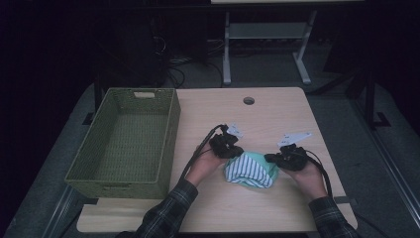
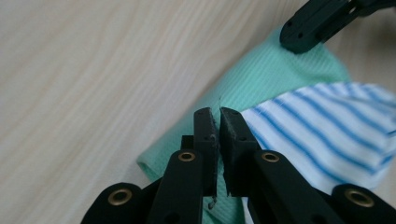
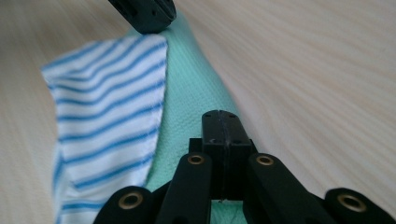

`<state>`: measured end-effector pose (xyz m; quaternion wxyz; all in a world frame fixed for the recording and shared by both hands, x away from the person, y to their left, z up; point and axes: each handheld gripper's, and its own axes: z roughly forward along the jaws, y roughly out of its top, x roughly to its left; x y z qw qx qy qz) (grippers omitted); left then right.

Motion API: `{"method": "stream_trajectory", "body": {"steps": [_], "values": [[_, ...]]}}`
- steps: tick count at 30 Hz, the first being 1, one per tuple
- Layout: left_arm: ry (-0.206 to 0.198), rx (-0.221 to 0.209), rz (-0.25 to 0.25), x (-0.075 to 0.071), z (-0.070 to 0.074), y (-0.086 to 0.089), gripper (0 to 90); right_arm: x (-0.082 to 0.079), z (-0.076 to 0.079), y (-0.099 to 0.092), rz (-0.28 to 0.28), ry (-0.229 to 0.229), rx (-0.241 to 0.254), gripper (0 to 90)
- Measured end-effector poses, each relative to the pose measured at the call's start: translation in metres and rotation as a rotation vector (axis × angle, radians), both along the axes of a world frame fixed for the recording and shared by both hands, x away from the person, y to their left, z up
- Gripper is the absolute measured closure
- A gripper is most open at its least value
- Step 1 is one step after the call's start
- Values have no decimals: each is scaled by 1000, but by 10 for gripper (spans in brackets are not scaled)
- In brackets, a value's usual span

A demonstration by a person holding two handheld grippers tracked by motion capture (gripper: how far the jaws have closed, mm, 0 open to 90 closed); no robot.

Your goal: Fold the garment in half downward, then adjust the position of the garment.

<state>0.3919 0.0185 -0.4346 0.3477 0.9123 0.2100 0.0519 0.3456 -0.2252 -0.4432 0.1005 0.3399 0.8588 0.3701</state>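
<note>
We find no text, label, brand, number or sign that we can read, not on the tabletop (image 1: 277,208) and not on anything it carries.

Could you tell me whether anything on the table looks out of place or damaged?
Nothing stands out. The cloth, mint green with a blue-striped white layer, lies bunched between the left gripper and the right gripper, both with jaws pinched on its green fabric. The green basket sits upright at the table's left edge. No tears or spills show.
</note>
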Motion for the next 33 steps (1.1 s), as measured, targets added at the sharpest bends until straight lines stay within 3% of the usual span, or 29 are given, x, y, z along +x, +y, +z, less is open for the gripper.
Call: {"method": "stream_trajectory", "body": {"steps": [4,8,9,15,19,20,24,30,33], "values": [[24,31,5,5,-10,-1,849,4,-11,0,-1,28,-29,900],[27,89,-11,9,-20,0,881,5,-18,2,7,51,-42,900],[36,63,0,10,-21,1,895,4,-19,2,9,48,-42,900],[45,42,8,13,-21,4,891,3,-18,5,16,53,-47,900],[48,-12,7,9,-11,11,881,1,-8,1,17,25,8,900],[51,-40,14,6,-8,12,881,1,-5,1,12,21,18,900],[41,-87,5,-8,3,19,896,8,0,1,11,11,23,900],[46,-108,-30,-36,11,27,897,23,5,6,5,-11,21,900],[81,-123,-45,-47,8,27,897,34,7,10,-6,-15,16,900]]}}
